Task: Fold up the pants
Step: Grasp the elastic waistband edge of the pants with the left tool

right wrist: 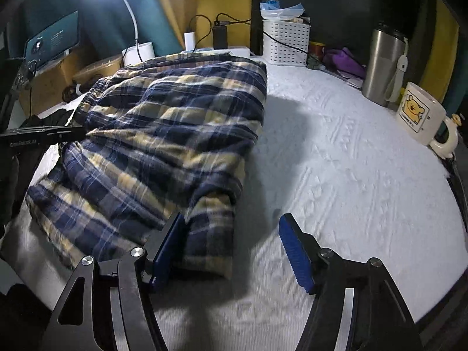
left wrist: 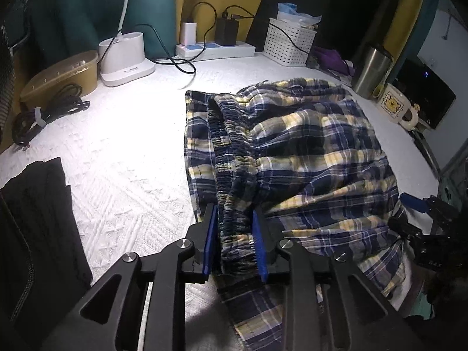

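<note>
The blue, yellow and white plaid pants [left wrist: 307, 152] lie folded in a thick bundle on the white textured table cover [left wrist: 122, 158]. My left gripper [left wrist: 234, 209] is shut on the gathered elastic waistband [left wrist: 234, 146] at its near end, and the band fills the gap between the blue pads. In the right wrist view the pants [right wrist: 163, 128] lie to the left. My right gripper [right wrist: 231, 219] stands open and wide at their near right corner. Its left pad [right wrist: 171, 248] rests against the folded edge, and its right pad [right wrist: 295, 251] hangs over bare cover.
Along the back stand a white lamp base [left wrist: 125, 58], a power strip with chargers [left wrist: 216, 49] and a white basket [left wrist: 289, 42]. A steel tumbler [right wrist: 383, 64] and a bear mug [right wrist: 418, 114] stand at the right. A black garment [left wrist: 38, 204] lies near left, by coiled cables [left wrist: 49, 114].
</note>
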A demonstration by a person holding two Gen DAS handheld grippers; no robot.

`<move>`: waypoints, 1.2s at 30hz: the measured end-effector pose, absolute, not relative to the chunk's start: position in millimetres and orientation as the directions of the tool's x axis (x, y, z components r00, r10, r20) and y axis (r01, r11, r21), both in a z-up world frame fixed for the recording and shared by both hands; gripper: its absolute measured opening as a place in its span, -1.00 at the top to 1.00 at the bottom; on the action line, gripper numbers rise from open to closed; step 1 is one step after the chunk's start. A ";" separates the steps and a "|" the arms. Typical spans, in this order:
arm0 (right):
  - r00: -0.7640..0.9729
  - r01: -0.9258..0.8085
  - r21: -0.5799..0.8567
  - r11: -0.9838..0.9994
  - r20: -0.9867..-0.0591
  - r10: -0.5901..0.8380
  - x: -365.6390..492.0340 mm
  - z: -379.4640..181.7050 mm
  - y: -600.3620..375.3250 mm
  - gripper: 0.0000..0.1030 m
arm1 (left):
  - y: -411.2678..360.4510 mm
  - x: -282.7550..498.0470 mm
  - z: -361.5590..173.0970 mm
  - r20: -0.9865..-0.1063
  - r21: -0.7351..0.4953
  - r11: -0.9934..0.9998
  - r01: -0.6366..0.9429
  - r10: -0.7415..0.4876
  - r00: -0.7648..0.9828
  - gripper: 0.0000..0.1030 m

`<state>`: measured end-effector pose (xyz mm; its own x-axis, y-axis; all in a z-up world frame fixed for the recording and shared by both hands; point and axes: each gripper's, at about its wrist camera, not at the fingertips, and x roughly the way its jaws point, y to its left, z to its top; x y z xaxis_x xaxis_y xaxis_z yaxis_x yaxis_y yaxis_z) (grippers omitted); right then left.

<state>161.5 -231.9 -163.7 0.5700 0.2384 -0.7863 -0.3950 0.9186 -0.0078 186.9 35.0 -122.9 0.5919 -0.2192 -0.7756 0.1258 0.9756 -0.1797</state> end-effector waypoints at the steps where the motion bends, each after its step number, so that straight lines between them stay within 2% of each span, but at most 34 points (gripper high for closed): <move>1: 0.572 -0.399 -0.018 0.917 -0.787 0.233 159.4 -163.3 -232.9 -0.32 | 34.7 185.9 -122.9 -0.777 -0.175 0.976 0.127 -0.217 0.591 0.51; 7: 0.538 -0.394 0.030 0.918 -0.803 0.257 151.9 -157.3 -248.5 -0.31 | 36.2 180.5 -114.6 -0.787 -0.171 0.977 0.131 -0.215 0.579 0.49; 10: 0.532 -0.404 0.104 0.909 -0.781 0.326 150.6 -148.9 -257.3 -0.12 | 34.6 175.9 -102.6 -0.773 -0.152 0.978 0.145 -0.209 0.599 0.49; 12: 0.518 -0.404 0.146 0.903 -0.778 0.357 154.4 -150.5 -258.2 0.22 | 34.4 174.0 -96.5 -0.762 -0.149 0.977 0.152 -0.212 0.612 0.49; 15: 0.490 -0.400 0.214 0.891 -0.772 0.405 156.7 -156.8 -254.7 0.57 | 34.5 173.9 -94.6 -0.753 -0.158 0.974 0.162 -0.224 0.619 0.48; 18: 0.484 -0.397 0.220 0.891 -0.775 0.407 152.5 -151.9 -248.0 0.71 | 34.1 173.5 -99.7 -0.762 -0.171 0.972 0.163 -0.235 0.604 0.48; 34: 0.505 -0.283 0.219 0.934 -0.794 0.339 128.0 -146.9 -245.7 0.74 | 44.9 170.0 -96.7 -0.754 -0.168 0.966 0.197 -0.255 0.606 0.48; 35: 0.511 -0.275 0.217 0.937 -0.792 0.333 129.6 -145.3 -248.4 0.73 | 46.6 171.3 -95.5 -0.752 -0.167 0.968 0.189 -0.249 0.610 0.48; 36: 0.518 -0.268 0.211 0.940 -0.791 0.326 132.1 -143.2 -250.6 0.61 | 49.1 173.6 -93.6 -0.750 -0.168 0.969 0.181 -0.245 0.615 0.45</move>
<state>132.1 -250.6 -143.2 0.5180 0.3255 -0.7910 -0.2682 0.9399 0.2112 173.6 49.1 -93.6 0.6149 -0.2446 -0.7497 0.1808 0.9691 -0.1679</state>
